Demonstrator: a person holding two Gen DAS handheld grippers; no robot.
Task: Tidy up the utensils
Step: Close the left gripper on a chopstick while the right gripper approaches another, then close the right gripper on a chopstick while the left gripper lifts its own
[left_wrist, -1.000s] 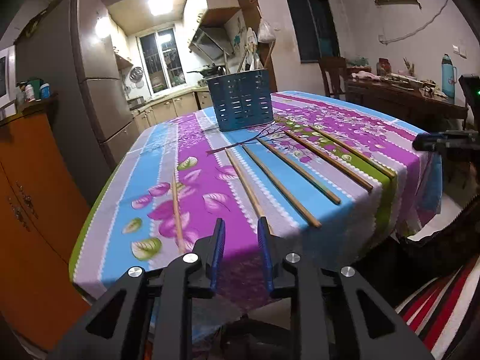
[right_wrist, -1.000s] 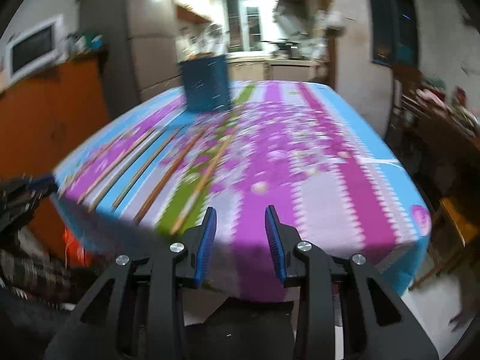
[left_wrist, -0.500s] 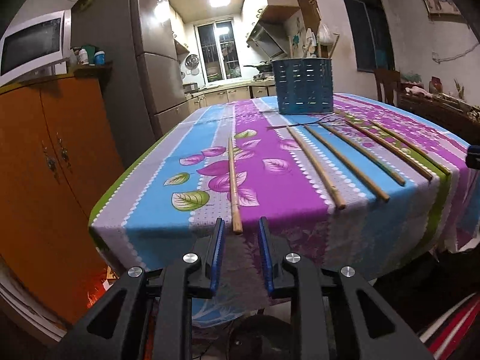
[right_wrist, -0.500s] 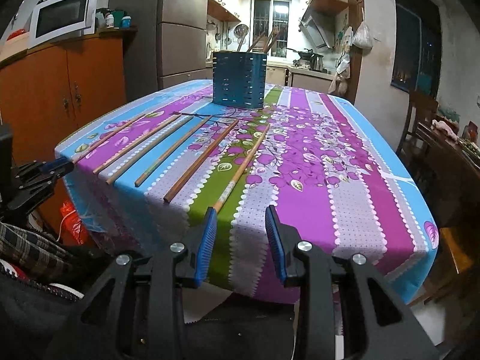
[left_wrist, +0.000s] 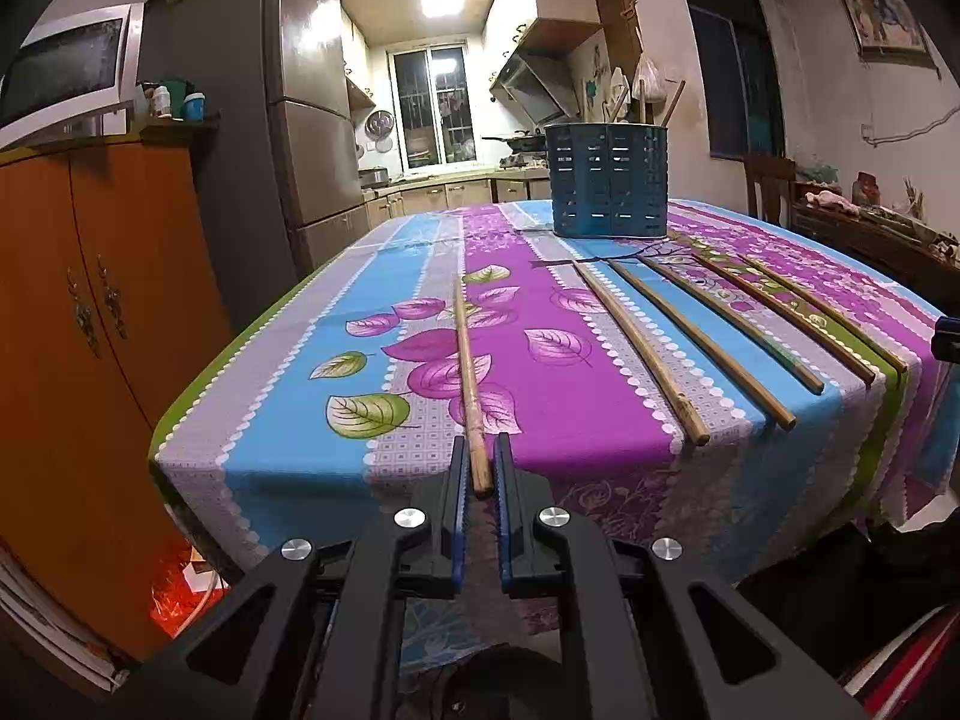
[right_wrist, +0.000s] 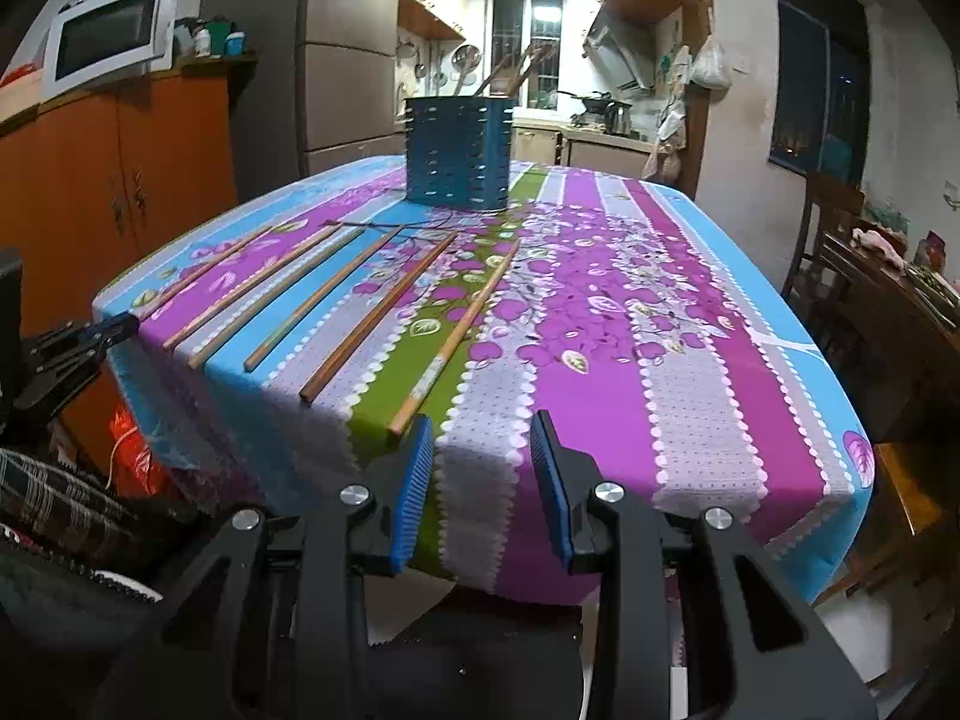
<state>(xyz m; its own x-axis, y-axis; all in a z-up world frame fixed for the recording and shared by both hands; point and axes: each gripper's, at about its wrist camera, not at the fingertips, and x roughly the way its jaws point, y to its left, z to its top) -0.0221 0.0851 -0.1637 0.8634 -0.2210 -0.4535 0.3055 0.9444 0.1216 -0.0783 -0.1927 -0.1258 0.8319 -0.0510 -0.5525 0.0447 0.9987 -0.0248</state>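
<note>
six chopsticks (left_wrist: 636, 336) lie on the surface (left_wrist: 540, 324), none yet in the blue holder (left_wrist: 607, 189). the left gripper (left_wrist: 480, 483) has narrow fingers around one stick's end (left_wrist: 474, 414). the right gripper (right_wrist: 483, 468) is wide, holding nothing.

black fingers (right_wrist: 414, 480), blue ribbed pads, silver screws

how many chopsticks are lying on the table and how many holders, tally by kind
Loose wooden chopsticks lying on the tablecloth: 6, one at the left gripper, five more to its right, starting with this one
Blue slotted utensil holder: 1
Total: 7
Utensils already standing in the holder are too partly hidden to count.
</note>
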